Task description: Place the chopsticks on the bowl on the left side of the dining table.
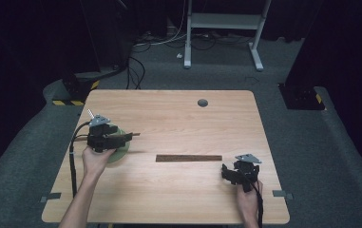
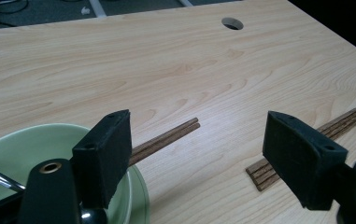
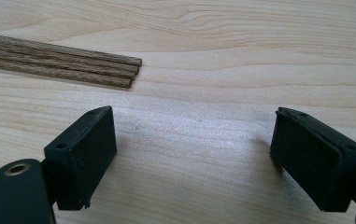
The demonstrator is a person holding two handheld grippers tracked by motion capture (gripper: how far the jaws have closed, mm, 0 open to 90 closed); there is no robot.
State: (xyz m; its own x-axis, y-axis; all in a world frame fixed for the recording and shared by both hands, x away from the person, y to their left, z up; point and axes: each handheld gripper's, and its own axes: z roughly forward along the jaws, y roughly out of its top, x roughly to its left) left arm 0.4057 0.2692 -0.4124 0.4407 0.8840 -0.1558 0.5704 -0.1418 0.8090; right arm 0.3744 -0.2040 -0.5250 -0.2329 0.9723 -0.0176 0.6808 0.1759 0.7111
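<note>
Left tongs hover wide open over the green bowl, a pair of sticks propped on its rim. Right tongs gape empty near the stick bundle lying mid-bench. Light, stiff, slippery-looking: best pinched mid-length.

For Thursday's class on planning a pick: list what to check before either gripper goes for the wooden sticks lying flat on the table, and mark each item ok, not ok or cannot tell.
1. Left gripper open: ok, jaws wide apart.
2. Right gripper open: ok, nothing between its jaws.
3. Flat bundle of sticks unobstructed on the table: ok.
4. Right gripper lined up on the bundle: not ok, the stick ends lie ahead and to one side.
5. Sticks in the green bowl settled: cannot tell, their lower ends are hidden behind a jaw.
6. Number of sticks in the flat bundle: cannot tell.
</note>
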